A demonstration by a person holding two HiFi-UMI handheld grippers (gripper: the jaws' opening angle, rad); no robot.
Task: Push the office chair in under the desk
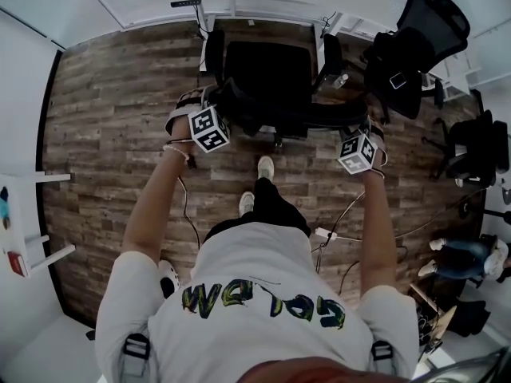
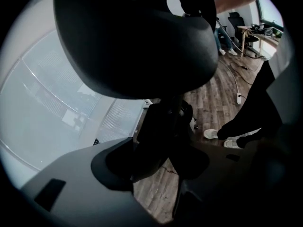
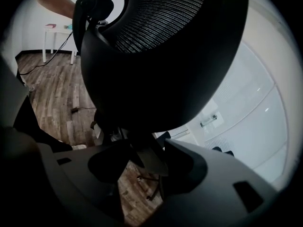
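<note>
The black office chair (image 1: 267,66) stands on the wood floor in front of the white desk (image 1: 263,8), its seat partly beneath the desk edge. I stand behind it. My left gripper (image 1: 222,102) is at the left end of the backrest (image 1: 295,116) and my right gripper (image 1: 363,128) at its right end. In the left gripper view the backrest (image 2: 132,41) fills the top, and a dark part of it fills the gap of the left gripper (image 2: 156,160). The right gripper (image 3: 142,164) likewise straddles the lower edge of the mesh backrest (image 3: 161,51), its jaws wide around it.
A second black chair (image 1: 423,30) stands at the back right and another (image 1: 479,146) at the right edge. Cables (image 1: 335,234) trail over the floor by my feet (image 1: 265,166). Someone's legs (image 1: 467,258) show at the right. A white table (image 1: 32,214) is at the left.
</note>
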